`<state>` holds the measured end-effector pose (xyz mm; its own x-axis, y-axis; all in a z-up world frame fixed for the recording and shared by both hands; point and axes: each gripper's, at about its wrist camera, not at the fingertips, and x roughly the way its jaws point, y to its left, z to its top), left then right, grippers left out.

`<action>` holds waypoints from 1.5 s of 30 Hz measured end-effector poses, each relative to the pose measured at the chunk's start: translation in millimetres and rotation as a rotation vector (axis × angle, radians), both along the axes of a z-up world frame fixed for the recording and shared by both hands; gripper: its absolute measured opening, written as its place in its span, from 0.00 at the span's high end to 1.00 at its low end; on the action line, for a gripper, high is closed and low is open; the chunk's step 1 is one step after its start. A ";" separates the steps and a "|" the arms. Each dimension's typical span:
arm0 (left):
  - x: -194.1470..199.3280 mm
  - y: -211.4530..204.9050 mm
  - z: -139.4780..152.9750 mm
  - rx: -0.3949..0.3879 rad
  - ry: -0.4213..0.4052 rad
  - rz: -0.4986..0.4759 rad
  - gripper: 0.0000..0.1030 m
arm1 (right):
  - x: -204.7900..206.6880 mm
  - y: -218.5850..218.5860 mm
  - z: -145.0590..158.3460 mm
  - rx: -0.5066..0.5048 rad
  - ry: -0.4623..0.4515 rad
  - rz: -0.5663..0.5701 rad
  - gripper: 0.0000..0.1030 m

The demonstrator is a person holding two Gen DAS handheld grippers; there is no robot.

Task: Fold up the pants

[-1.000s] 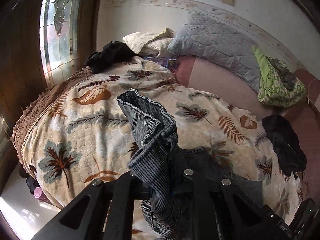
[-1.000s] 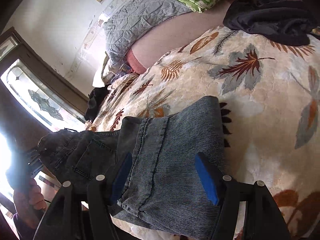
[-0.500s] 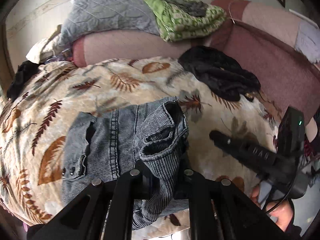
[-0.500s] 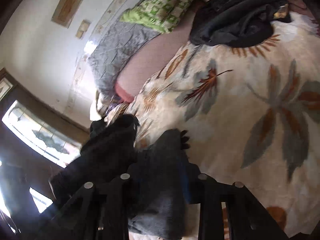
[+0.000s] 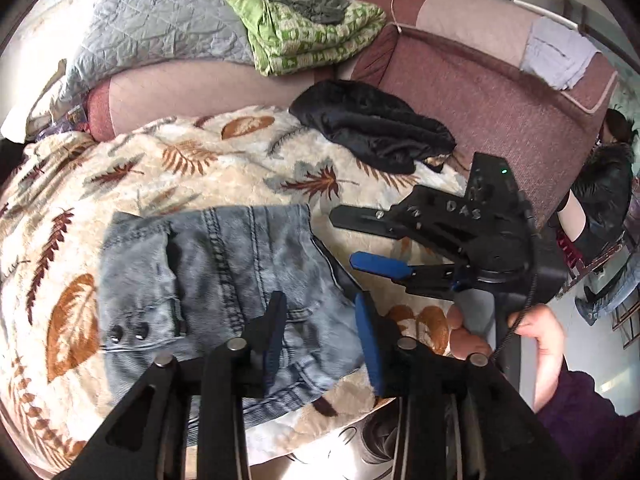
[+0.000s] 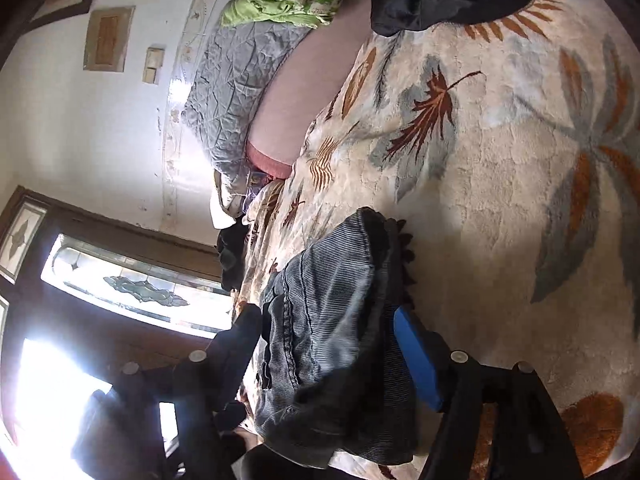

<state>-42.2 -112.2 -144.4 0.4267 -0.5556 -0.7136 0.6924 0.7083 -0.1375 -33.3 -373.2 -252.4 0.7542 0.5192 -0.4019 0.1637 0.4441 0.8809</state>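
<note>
The grey-blue denim pants (image 5: 208, 280) lie folded into a compact stack on the leaf-patterned blanket (image 5: 200, 168), near its front edge. My left gripper (image 5: 320, 312) is open, its fingers spread just above the stack's right part and holding nothing. My right gripper (image 5: 344, 236) shows in the left wrist view, open, lying level just right of the stack. In the right wrist view the right gripper (image 6: 324, 320) is open with the edge of the pants (image 6: 332, 320) between its spread fingers, not clamped.
A black garment (image 5: 372, 128) lies on the blanket's far right by the maroon sofa back (image 5: 480, 92). A green quilt (image 5: 308, 32) and a grey quilt (image 5: 160, 36) are piled behind. A stained-glass window (image 6: 136, 288) is to the left.
Both grippers carried a fold of the pants over onto the stack, then let go. Both now stand open and the pants lie flat on the blanket.
</note>
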 end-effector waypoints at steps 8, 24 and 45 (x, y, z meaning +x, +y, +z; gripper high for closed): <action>61.6 67.8 -3.3 0.137 -0.047 0.302 0.52 | 1.1 21.1 8.7 -0.176 -0.004 -0.034 0.30; 95.3 56.2 -74.2 0.364 0.018 0.365 0.49 | 12.8 63.6 0.8 -0.442 0.063 0.082 0.35; 95.6 57.8 -67.9 0.409 0.031 0.420 0.37 | 3.3 73.1 3.0 -0.522 0.068 0.072 0.35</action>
